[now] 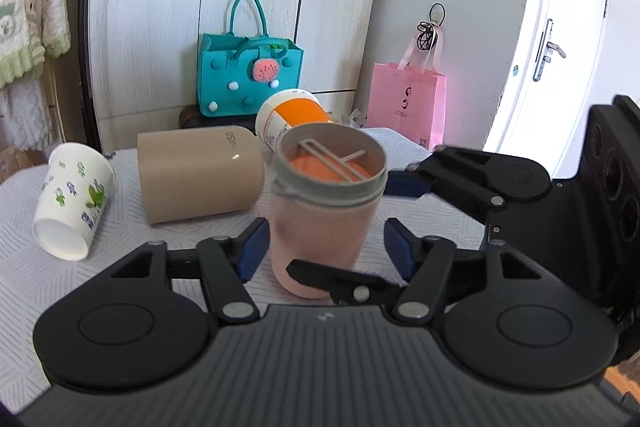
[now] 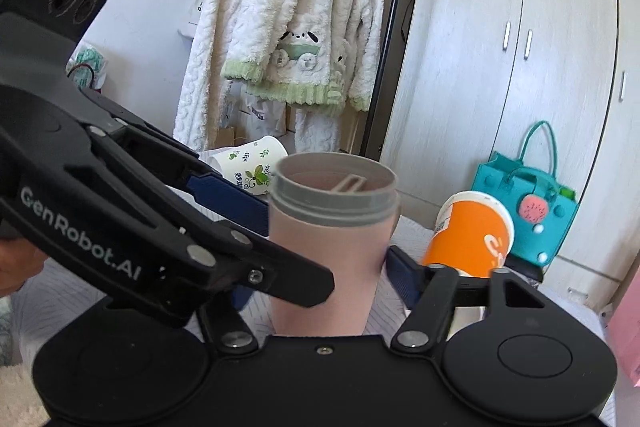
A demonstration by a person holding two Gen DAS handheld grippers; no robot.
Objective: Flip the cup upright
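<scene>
Left gripper [image 1: 322, 247] nearest the lens, jaws spread, blue pads either side of the pink cup [image 1: 320, 215] with a visible gap on both sides; not gripping. Pink cup stands upright on the white textured table [image 1: 40, 267], grey threaded rim up, mouth open.

Left to right across the table in the left wrist view: floral paper cup [image 1: 72, 203] on its side, mouth toward camera; beige cup [image 1: 200, 175] on its side; pink cup, upright; orange cup [image 1: 292, 119] behind it, tilted over; right gripper [image 1: 400, 205] entering from the right, jaws also spread around the pink cup, no contact that I can make out.

Step, as I judge it: pink cup righted and let go, both tools free. Next move likely calls for backing both grippers off without knocking it, then going to a cup that lies tipped.

Count: four cups, one upright, three down. Two grippers. Beyond the table: one teal bag [image 1: 250, 79], one pink bag [image 1: 406, 103].
</scene>
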